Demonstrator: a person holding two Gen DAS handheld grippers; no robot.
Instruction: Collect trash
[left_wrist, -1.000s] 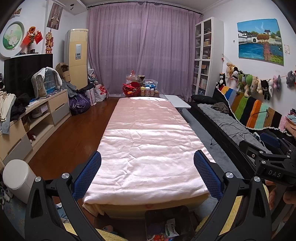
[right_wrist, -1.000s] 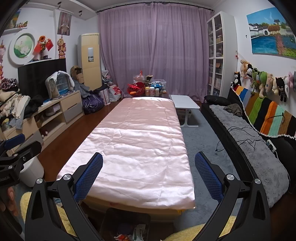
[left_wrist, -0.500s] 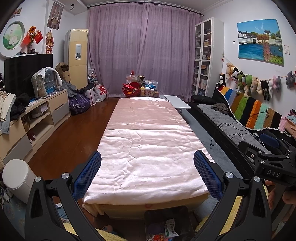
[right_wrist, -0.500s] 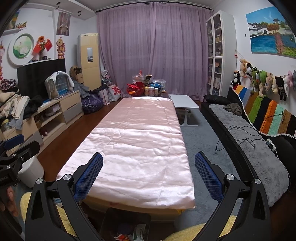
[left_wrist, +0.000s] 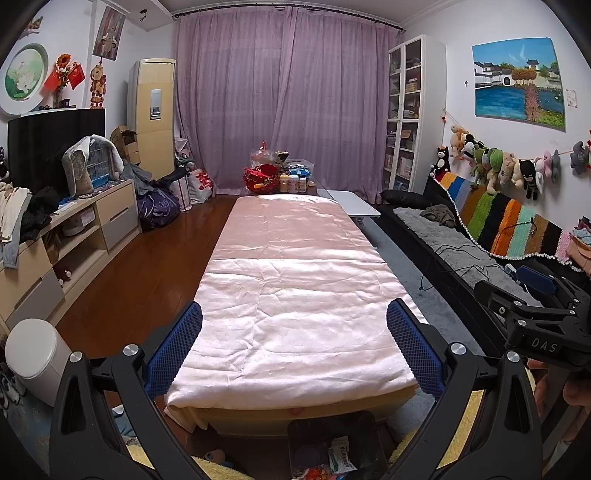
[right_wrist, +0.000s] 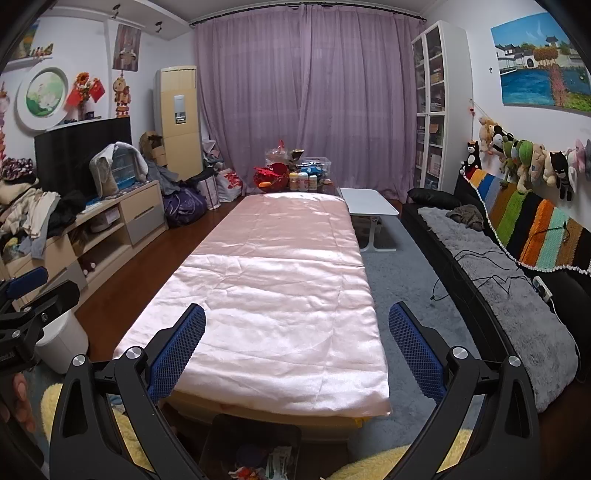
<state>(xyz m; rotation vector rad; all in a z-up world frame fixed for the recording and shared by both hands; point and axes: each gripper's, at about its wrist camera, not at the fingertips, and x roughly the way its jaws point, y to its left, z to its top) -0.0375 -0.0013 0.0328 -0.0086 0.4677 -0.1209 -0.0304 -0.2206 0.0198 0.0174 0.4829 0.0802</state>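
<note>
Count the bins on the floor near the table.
2: a dark bin holding trash, below the near end of the pink-covered table, and a white lidded bin on its left. Others may be hidden.

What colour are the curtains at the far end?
The curtains are purple, clearest in the right wrist view.

Your left gripper (left_wrist: 293, 328) hangs with its blue-padded fingers (left_wrist: 173, 349) spread wide and nothing between them, framing the near end of the long table under a pink cloth (left_wrist: 295, 291). Just below, at the near edge, a dark bin (left_wrist: 364, 430) holds scraps of trash (left_wrist: 340, 458). Your right gripper (left_wrist: 532, 314) shows at the right, near the black sofa (left_wrist: 454, 266). A white bin (left_wrist: 35, 356) stands on the floor at near left.
</note>
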